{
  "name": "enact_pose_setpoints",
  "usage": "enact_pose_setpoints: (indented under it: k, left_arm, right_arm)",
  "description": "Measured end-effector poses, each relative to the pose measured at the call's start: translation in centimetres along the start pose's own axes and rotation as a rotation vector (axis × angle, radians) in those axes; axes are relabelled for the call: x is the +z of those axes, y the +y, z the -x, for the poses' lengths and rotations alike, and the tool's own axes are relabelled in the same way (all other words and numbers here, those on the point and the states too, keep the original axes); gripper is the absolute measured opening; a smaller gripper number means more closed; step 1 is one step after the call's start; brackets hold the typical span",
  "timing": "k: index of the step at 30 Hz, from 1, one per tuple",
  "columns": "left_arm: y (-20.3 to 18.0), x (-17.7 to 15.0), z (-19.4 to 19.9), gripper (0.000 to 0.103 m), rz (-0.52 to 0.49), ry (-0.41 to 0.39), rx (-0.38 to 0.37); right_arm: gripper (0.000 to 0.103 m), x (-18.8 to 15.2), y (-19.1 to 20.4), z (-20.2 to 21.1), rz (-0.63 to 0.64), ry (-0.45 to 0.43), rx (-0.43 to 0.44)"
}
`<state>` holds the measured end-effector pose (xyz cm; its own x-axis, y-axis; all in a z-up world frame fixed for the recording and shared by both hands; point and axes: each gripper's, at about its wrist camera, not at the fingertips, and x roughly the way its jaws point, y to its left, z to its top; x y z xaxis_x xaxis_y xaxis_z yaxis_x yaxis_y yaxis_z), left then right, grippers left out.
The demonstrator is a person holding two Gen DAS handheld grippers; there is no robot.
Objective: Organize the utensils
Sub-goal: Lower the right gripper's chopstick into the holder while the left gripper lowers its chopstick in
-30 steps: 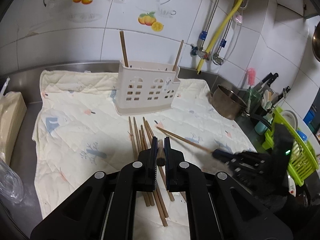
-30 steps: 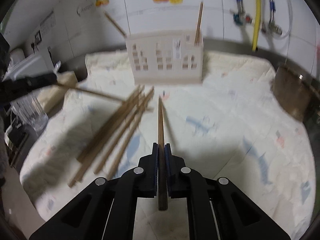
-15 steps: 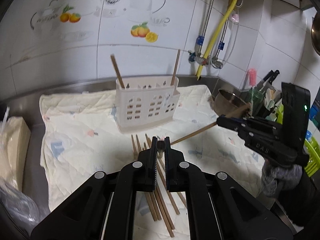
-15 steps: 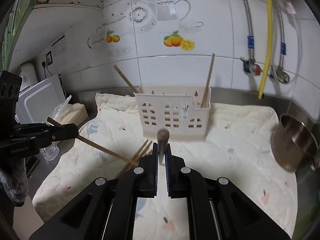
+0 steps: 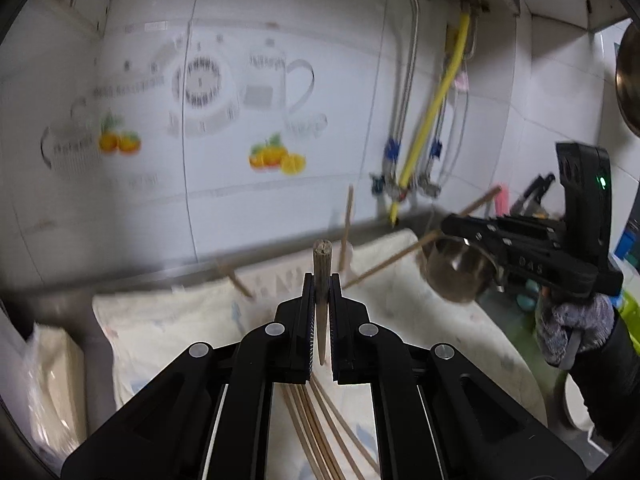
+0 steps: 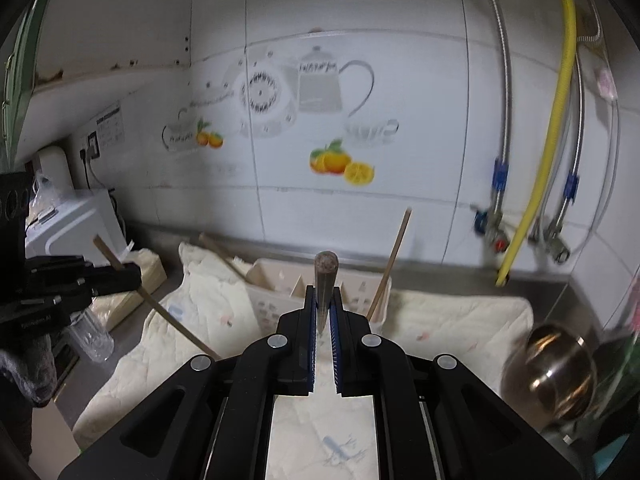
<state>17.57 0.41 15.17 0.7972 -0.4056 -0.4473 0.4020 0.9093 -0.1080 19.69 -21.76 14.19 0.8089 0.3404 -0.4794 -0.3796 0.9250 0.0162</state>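
My left gripper (image 5: 321,285) is shut on a wooden chopstick (image 5: 322,256) whose blunt end sticks up past the fingertips. Several loose chopsticks (image 5: 316,432) lie on the cloth below it. My right gripper (image 6: 324,295) is shut on another chopstick (image 6: 325,266), held above the beige utensil holder (image 6: 268,280). Two chopsticks stand in the holder, one on the right (image 6: 390,264) and one leaning left (image 6: 218,252). Each view shows the other gripper from the side: the right gripper (image 5: 454,226) with its chopstick (image 5: 394,260), the left gripper (image 6: 134,276) with its chopstick (image 6: 172,318).
A pale quilted cloth (image 6: 448,320) covers the steel counter. A steel pot (image 6: 556,364) sits at the right. Pipes and a yellow hose (image 6: 540,200) run down the tiled wall. A glass (image 6: 92,338) and a white appliance (image 6: 76,220) stand at the left. A gloved hand (image 5: 572,328) holds the right gripper.
Both grippers rose well above the cloth, each still shut on its chopstick. The views now take in more tiled wall, and the holder sits lower in frame.
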Motion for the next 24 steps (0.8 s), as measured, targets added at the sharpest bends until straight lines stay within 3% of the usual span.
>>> enact_pose_setpoints:
  k: [6,11,15,24]
  left_arm:
    - [0.3,4.3,-0.7,0.005,-0.029,-0.084,0.093]
    - [1.3,6.2,-2.5,0.005,-0.027,-0.121,0.173]
    - [2.3,6.3,-4.3,0.005,-0.002,-0.119,0.193]
    - [4.2,3.7,-8.3,0.005,0.064,-0.033,0.171]
  right_arm:
    - [0.006,2.8,-1.3,-0.4,0.014,-0.02,-0.05]
    - [0.006,3.8,-2.3,-2.6,0.01,0.015,-0.064]
    - [0.006,3.5,-2.6,-4.6,0.01,0.065,-0.06]
    - [0.006,2.1,-2.8,-8.1,0.012,0.162,-0.044]
